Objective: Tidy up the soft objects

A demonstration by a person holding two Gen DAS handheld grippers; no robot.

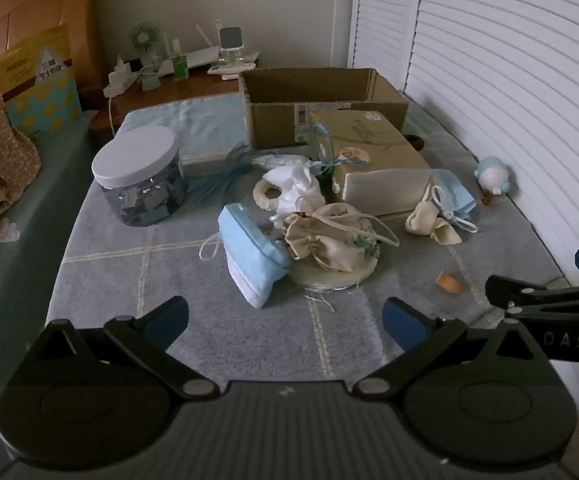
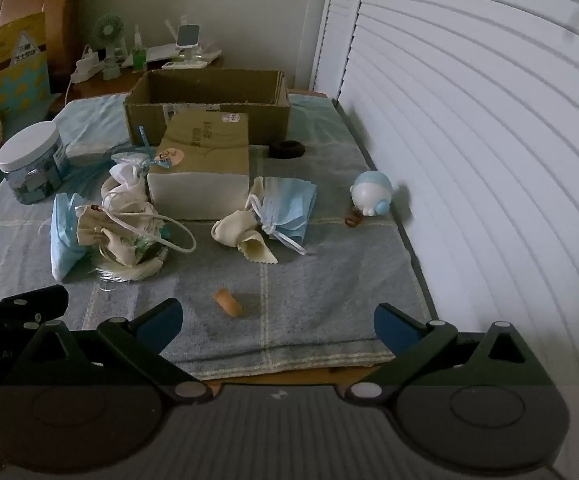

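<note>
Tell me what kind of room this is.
Most likely a bedroom. A wooden headboard rises at the far left, a nightstand beside it carries a small fan and chargers, and white louvered closet doors line the right side.

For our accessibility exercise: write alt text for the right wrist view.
An open hand-held gripper hovers over a grey checked blanket strewn with blue face masks, cloth pouches and a small orange piece. Behind stand an open cardboard box and a lidded jar.

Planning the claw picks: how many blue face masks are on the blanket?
2. One light-blue pleated face mask lies left, beside the cream drawstring pouch; the other lies right of the closed box. More may be hidden.
</note>
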